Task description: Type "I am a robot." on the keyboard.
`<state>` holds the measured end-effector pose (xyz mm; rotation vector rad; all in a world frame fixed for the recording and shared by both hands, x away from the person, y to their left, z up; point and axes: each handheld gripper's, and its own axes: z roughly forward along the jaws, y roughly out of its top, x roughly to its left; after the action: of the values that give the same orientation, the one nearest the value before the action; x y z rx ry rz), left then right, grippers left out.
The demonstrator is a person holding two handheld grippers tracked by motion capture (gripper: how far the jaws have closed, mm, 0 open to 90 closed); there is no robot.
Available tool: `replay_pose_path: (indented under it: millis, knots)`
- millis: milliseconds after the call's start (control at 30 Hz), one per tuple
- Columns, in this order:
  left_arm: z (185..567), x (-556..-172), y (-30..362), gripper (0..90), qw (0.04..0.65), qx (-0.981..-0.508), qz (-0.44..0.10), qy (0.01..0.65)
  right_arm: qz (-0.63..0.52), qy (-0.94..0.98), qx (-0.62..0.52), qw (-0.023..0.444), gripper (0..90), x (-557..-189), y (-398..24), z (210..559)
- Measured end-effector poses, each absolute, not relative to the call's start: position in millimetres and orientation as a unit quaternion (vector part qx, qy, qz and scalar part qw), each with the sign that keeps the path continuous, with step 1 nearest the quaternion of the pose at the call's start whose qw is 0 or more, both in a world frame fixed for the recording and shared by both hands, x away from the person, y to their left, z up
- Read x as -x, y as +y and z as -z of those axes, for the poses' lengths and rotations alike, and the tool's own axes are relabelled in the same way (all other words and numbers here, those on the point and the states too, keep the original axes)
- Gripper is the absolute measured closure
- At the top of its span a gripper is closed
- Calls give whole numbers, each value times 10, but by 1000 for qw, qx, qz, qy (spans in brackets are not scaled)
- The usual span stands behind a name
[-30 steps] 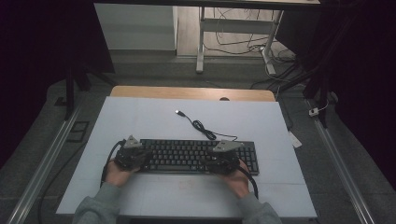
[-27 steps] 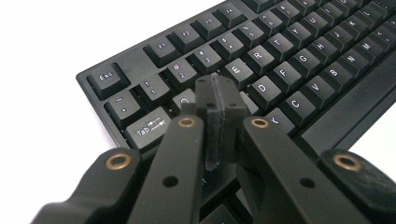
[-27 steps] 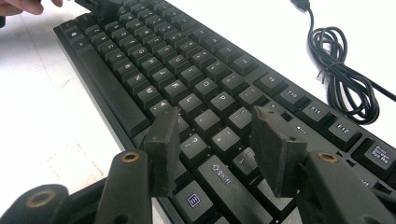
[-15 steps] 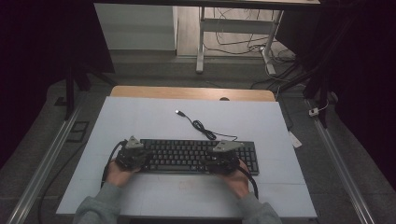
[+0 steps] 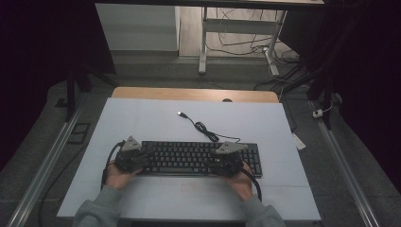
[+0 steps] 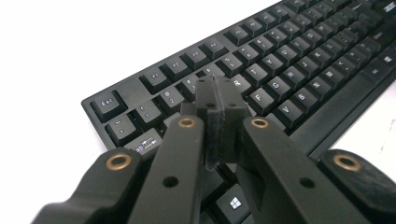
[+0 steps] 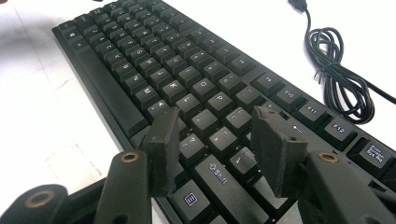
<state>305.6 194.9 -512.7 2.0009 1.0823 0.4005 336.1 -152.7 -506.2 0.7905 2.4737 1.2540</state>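
Pressed together with nothing between them, the left gripper (image 6: 219, 109) jaws hang over the keyboard (image 5: 198, 157)'s left-hand keys near the number row, while the right gripper (image 7: 217, 140) jaws stand apart and empty above the keys beside Shift. The keyboard lies near the front edge of the white table (image 5: 142, 118); the high view shows its whole length with the coiled cable (image 5: 203, 127) behind it, the gripper views the key legends. Both grippers sit as they did a second ago (whether the pads touch any key is hard to make out).
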Motion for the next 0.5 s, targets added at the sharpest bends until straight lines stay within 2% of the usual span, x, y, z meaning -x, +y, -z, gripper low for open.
replay_pose_path:
  millis: [233, 367, 500]
  knots:
    - [5126, -3057, 1967, 597, 404, -787, -161, 437, -431, 851, -272, 130, 520, -3363, -1529, 5063]
    - [5124, -3058, 1968, 513, 406, -786, -157, 440, -429, 851, -272, 130, 519, -3362, -1527, 5064]
    - [5120, -3055, 1955, 474, 407, -787, -152, 438, -430, 851, -272, 131, 517, -3364, -1531, 5063]
